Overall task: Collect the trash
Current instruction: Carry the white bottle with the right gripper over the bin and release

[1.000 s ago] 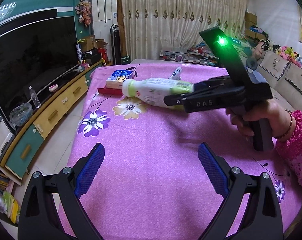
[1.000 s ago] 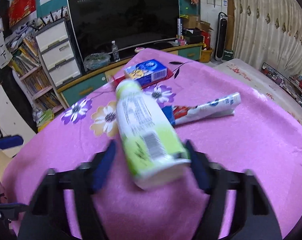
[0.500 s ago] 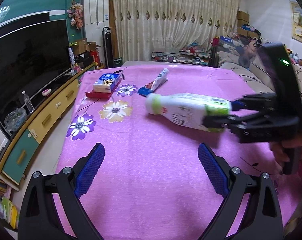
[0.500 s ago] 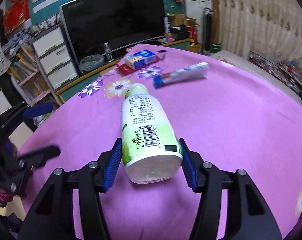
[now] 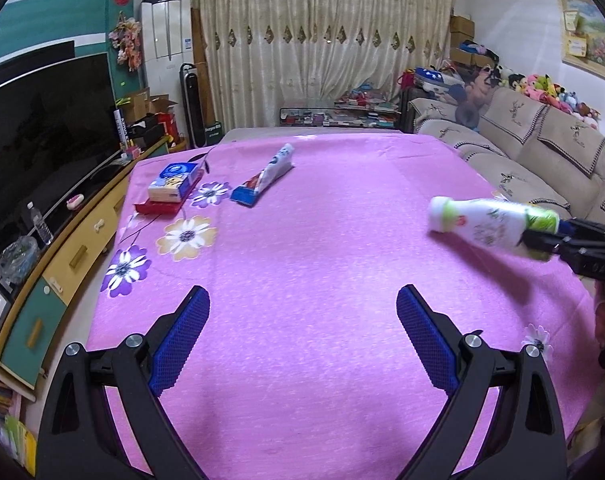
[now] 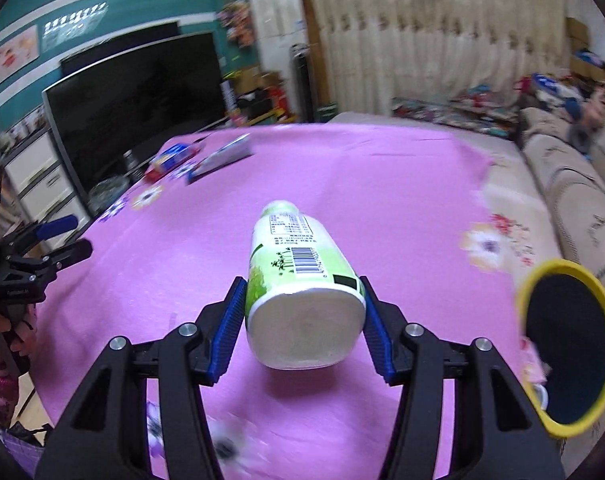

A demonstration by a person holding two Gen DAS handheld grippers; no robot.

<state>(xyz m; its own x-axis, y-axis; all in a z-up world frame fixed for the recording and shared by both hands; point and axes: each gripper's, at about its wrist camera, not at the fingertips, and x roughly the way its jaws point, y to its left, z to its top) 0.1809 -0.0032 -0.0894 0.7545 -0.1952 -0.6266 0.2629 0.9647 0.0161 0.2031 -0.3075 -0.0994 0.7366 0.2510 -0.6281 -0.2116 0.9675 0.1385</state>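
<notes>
Right gripper (image 6: pixel 304 320) clamped on white-and-green plastic bottle (image 6: pixel 298 280), carried off the pink flowered tablecloth (image 5: pixel 302 240), now frame centre, swung toward the yellow-rimmed black bin (image 6: pixel 568 360) at lower right. Drop likely next. Left gripper (image 5: pixel 302 340) wide, empty.

A home living room: a large television (image 5: pixel 42 128) on a low cabinet (image 5: pixel 62 264), a cushioned sofa (image 5: pixel 542 152) topped with plush toys (image 5: pixel 542 86), and long curtains (image 5: pixel 322 48).
</notes>
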